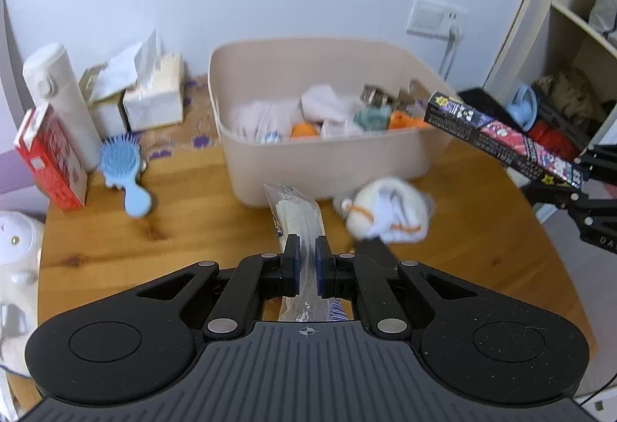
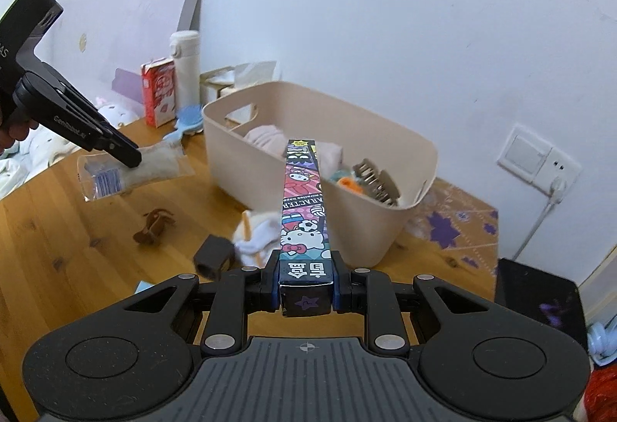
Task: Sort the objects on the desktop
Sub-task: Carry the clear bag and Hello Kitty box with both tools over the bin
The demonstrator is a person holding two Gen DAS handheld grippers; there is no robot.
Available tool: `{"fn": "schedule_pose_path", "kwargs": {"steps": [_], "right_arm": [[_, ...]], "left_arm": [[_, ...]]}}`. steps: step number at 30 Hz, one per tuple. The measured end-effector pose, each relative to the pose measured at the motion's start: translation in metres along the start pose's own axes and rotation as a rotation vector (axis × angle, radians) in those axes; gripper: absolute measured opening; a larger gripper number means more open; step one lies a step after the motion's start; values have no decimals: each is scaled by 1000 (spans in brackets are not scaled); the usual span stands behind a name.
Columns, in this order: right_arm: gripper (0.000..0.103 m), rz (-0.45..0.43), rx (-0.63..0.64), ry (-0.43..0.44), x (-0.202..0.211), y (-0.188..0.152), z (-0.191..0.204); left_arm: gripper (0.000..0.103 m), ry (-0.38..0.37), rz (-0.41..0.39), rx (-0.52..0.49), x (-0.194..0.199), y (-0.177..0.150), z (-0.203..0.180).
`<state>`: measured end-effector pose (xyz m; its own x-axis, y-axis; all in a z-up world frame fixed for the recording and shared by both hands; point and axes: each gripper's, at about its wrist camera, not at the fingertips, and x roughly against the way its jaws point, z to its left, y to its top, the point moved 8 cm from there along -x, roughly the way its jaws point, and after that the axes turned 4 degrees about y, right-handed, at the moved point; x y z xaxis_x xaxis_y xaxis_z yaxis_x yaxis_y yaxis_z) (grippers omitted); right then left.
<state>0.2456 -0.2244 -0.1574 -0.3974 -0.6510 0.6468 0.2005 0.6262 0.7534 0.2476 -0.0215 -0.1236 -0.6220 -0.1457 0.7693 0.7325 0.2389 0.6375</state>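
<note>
My left gripper (image 1: 307, 260) is shut on a clear plastic packet (image 1: 295, 213) with white contents, held above the wooden table in front of the beige bin (image 1: 327, 163); the packet also shows in the right wrist view (image 2: 154, 167). My right gripper (image 2: 306, 267) is shut on a long cartoon-printed box (image 2: 304, 198), whose far end reaches over the bin's (image 2: 366, 225) rim; the box shows at the right of the left wrist view (image 1: 501, 138). The bin holds cloths, orange items and a hair claw (image 2: 376, 183).
A white-and-orange cloth bundle (image 1: 389, 211) lies before the bin. A blue hairbrush (image 1: 123, 167), red carton (image 1: 50, 156), white flask (image 1: 58, 98) and tissue boxes (image 1: 154, 94) stand at left. A brown item (image 2: 154, 225) and black block (image 2: 214, 254) lie on the table.
</note>
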Motion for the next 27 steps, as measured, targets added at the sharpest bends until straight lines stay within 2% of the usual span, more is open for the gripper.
{"fn": "schedule_pose_path", "kwargs": {"steps": [13,20,27], "right_arm": [[22,-50,-3,-53,-4,29,-34],[22,-55,6,-69,-18,46,-55],[22,-45,20,-65,-41,56,-68]], "left_arm": [[7,-1,-108,36,7,70,6],[7,15,-115,38,-10,102,6],[7,23,-97,52,-40,119,0]]}}
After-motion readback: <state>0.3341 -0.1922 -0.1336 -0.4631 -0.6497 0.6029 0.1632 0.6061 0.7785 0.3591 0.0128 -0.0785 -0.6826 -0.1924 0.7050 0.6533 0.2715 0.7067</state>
